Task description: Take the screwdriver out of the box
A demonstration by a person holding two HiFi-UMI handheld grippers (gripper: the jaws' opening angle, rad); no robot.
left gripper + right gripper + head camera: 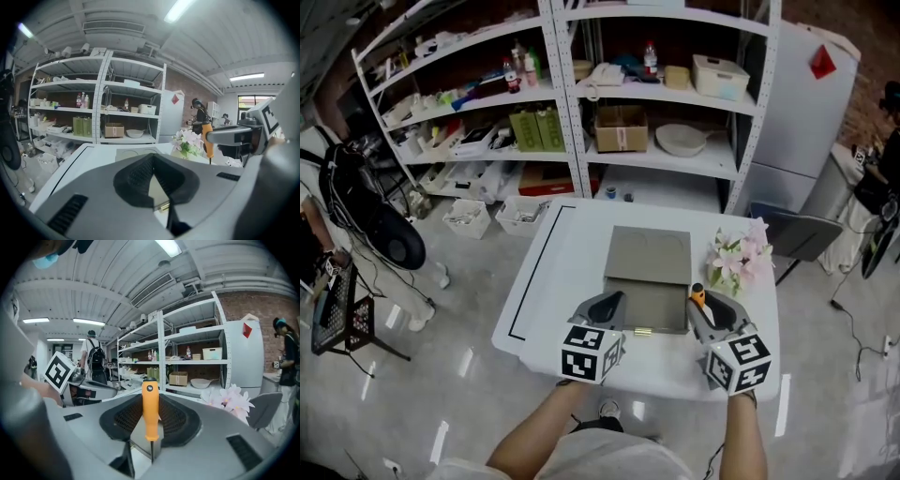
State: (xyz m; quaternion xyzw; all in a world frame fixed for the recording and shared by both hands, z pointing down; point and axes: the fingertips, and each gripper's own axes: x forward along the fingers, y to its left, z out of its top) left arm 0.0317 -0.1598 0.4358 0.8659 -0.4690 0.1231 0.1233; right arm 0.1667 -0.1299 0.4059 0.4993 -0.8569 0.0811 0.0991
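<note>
The grey box (649,281) lies open in the middle of the white table (544,309), its lid folded back. My right gripper (710,314) hovers over the box's front right corner, shut on the orange-handled screwdriver (697,296). In the right gripper view the screwdriver (150,413) stands upright between the pads, handle up and thin shaft down. My left gripper (606,307) hangs over the box's front left edge. Its jaws (153,161) meet at the tips with nothing between them. The left gripper view also shows the screwdriver (206,140) at the right.
A pot of pink flowers (736,255) stands at the table's right edge, close to my right gripper. A brass latch (643,331) sits on the box's front edge. White shelves (581,112) with goods, a tall pale cabinet (806,103) and a grey chair (797,234) stand behind the table.
</note>
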